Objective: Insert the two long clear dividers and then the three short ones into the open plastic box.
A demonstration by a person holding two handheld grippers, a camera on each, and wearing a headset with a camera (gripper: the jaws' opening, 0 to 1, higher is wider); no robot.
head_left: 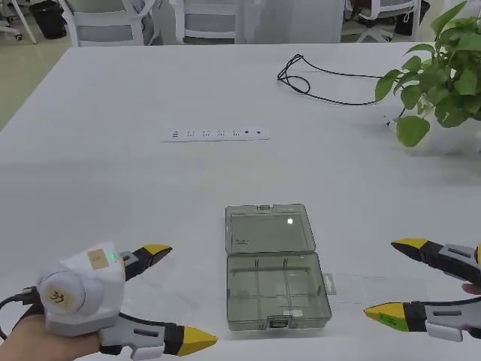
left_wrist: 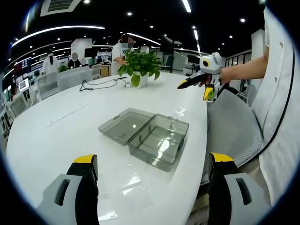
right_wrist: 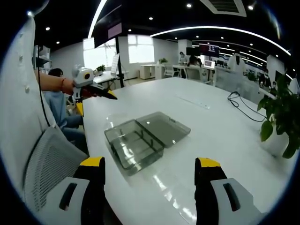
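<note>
- head view: the open plastic box (head_left: 278, 293) sits on the white worktop (head_left: 113, 173) straight ahead, its lid (head_left: 269, 228) folded flat to the far side. the clear dividers (head_left: 364, 287) lie flat just beside its right wall (faint, nearly lost against the white).
- the left gripper (head_left: 182, 295) hovers left of the box and the right gripper (head_left: 392, 278) right of it, by the dividers. both have jaws spread wide and hold nothing.
- left gripper view: the box (left_wrist: 157, 138) lies ahead between this gripper's parted jaws, and the right gripper (left_wrist: 194, 91) hangs above the far edge.
- right gripper view: the box (right_wrist: 136, 140) is ahead and a little left. i cannot tell whether any divider stands inside it.
- judgement: the task looks to be at its start, with the first long divider still to be picked up. the next move calls for the right gripper to come down on the flat pieces, lift one long one by its edge, then turn it upright over the box's slots.
</note>
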